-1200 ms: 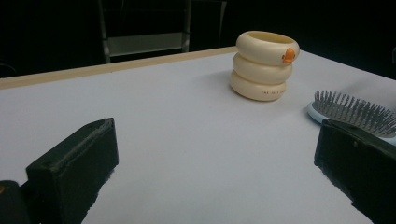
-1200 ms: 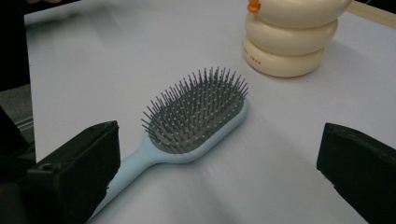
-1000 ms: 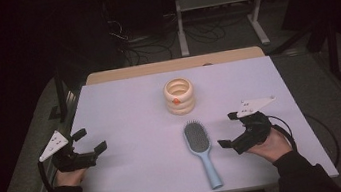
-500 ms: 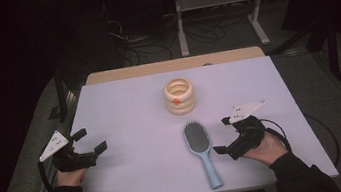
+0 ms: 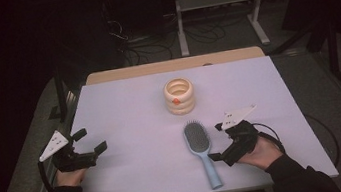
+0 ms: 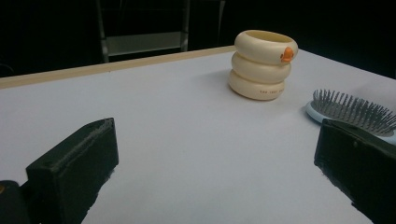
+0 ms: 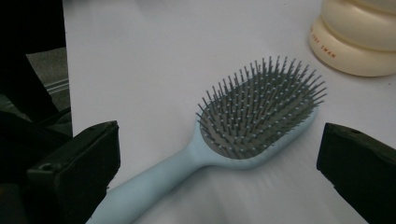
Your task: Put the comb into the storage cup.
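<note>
White surface: the table (image 5: 125, 112) is pale and matte, with a tan strip along its far edge and dark floor beyond all four sides.
Open room: broad bare stretches lie between the two claws and across the left half; the near edge runs just ahead of the person's sleeves.
Left claw (image 5: 90, 141): held low over the left side, close to the left edge, jaws spread wide with nothing between them; in the left gripper view bare table shows between them.
Right claw (image 5: 218, 142): near the near-right part of the table, jaws spread wide and empty, aimed at the hairbrush.
Hairbrush (image 5: 200, 147): light blue, lying flat with bristles up, just left of the right claw; its head points toward the far side and its handle end reaches close to the near edge. In the right gripper view (image 7: 243, 126) it lies between the two jaws' lines, untouched.
Ring stack (image 5: 179, 96): cream rings with an orange spot, upright near the table's middle, just beyond the brush head and well apart from every edge.
</note>
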Available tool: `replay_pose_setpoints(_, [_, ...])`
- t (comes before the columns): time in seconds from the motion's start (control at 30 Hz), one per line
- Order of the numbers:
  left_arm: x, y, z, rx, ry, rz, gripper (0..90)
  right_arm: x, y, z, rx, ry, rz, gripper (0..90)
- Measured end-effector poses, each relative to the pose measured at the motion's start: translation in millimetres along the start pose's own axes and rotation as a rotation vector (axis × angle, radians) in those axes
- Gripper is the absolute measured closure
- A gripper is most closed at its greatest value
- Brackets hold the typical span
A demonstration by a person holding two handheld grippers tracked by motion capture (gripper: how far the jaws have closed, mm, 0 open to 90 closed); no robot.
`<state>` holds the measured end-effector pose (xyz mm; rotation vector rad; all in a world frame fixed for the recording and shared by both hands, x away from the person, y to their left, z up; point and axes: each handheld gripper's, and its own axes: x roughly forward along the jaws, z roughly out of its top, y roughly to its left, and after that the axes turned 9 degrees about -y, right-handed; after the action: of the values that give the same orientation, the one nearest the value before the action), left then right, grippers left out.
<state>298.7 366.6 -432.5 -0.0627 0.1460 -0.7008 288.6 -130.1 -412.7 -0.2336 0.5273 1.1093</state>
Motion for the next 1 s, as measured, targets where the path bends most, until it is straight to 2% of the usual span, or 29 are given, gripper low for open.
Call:
replay_pose_setpoints(0.2, [-0.1, 0.0, 0.0, -0.001, -0.001, -0.001, 0.0, 8.2, 7.6, 1.1, -0.016, 0.026, 0.029, 0.0])
replay_pose_setpoints(0.9, [0.0, 0.1, 0.1, 0.000, -0.001, -0.002, 0.0, 22.1, 25.9, 4.8, -0.066, 0.060, 0.087, 0.0])
replay_pose_setpoints(1.0, [0.0, 0.1, 0.0, 0.000, 0.001, -0.003, 0.0, 23.7, 27.8, 5.0, -0.073, 0.071, 0.111, 3.8])
